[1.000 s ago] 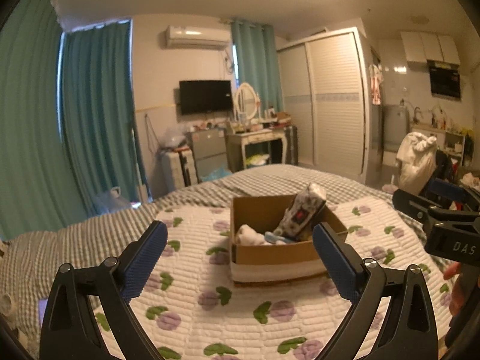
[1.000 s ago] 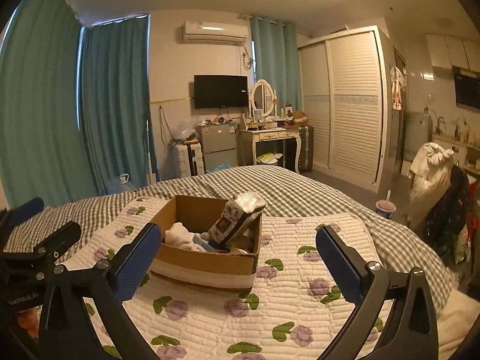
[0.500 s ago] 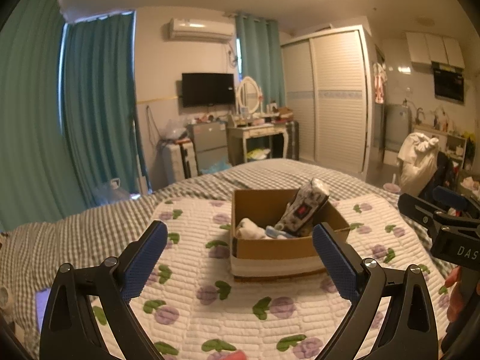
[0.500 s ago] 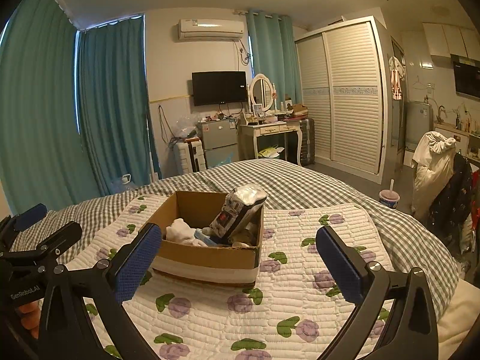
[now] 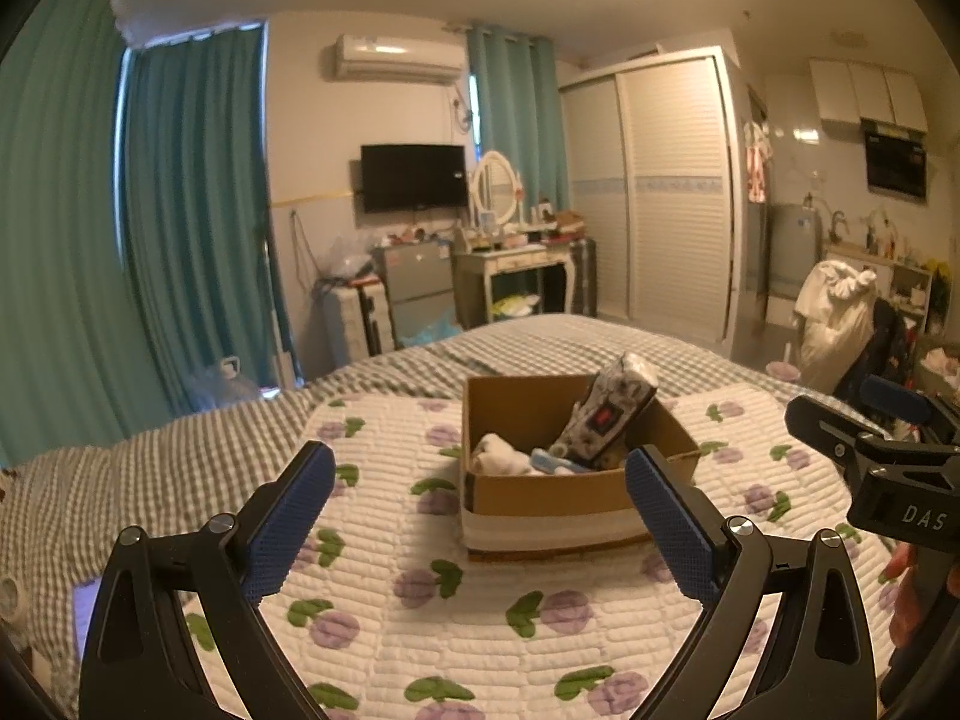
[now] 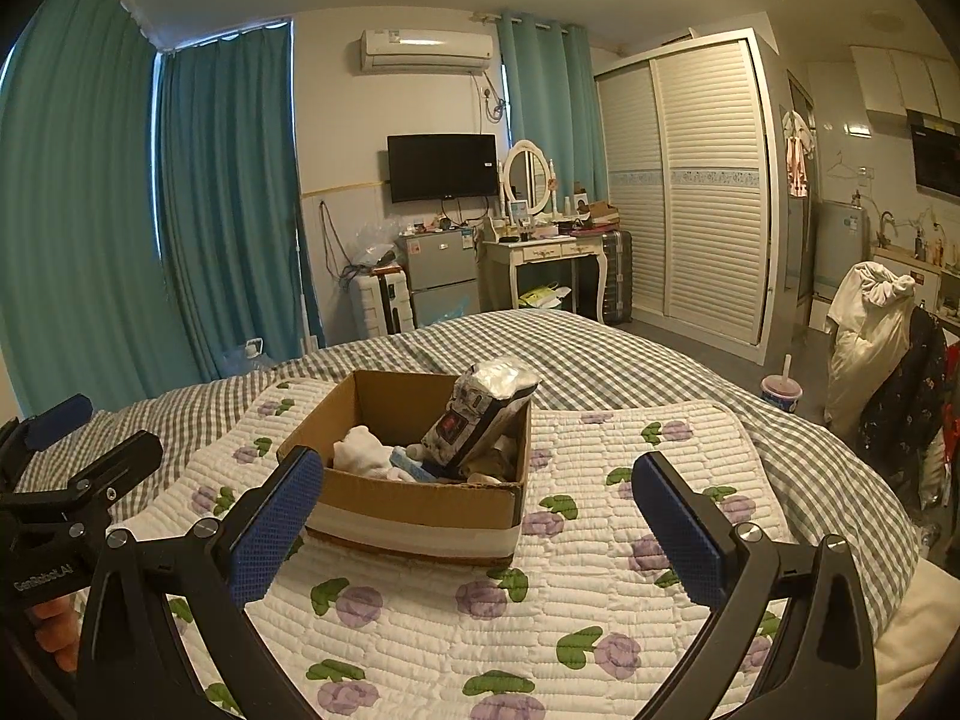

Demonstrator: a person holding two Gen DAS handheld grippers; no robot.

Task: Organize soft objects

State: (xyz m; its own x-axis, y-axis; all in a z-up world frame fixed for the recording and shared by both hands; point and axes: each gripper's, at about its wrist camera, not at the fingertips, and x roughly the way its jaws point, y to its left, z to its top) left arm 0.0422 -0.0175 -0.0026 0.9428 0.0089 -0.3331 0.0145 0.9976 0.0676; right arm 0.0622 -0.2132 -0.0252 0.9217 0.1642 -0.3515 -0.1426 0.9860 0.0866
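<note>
A brown cardboard box (image 5: 540, 495) (image 6: 414, 507) stands on the flowered quilt (image 5: 420, 612) (image 6: 540, 600) on the bed. In it a patterned soft pack (image 5: 606, 420) (image 6: 480, 420) leans upright, beside a white soft toy (image 5: 501, 461) (image 6: 363, 447) and a blue item (image 5: 549, 461) (image 6: 411, 465). My left gripper (image 5: 477, 507) is open and empty, held back from the box's near side. My right gripper (image 6: 474, 513) is open and empty, also short of the box. Each gripper shows at the edge of the other's view.
The grey checked bedspread (image 6: 600, 360) runs around the quilt to the bed edges. Beyond the bed stand a dressing table (image 6: 540, 264), a small fridge (image 6: 441, 276), teal curtains (image 6: 228, 210) and a white wardrobe (image 6: 690, 180). A drink cup (image 6: 780, 390) and a clothes-laden chair (image 6: 888, 348) are at the right.
Both grippers have drawn back and tilted slightly, so the box sits a little lower and farther in both views. Both stay open and empty.
</note>
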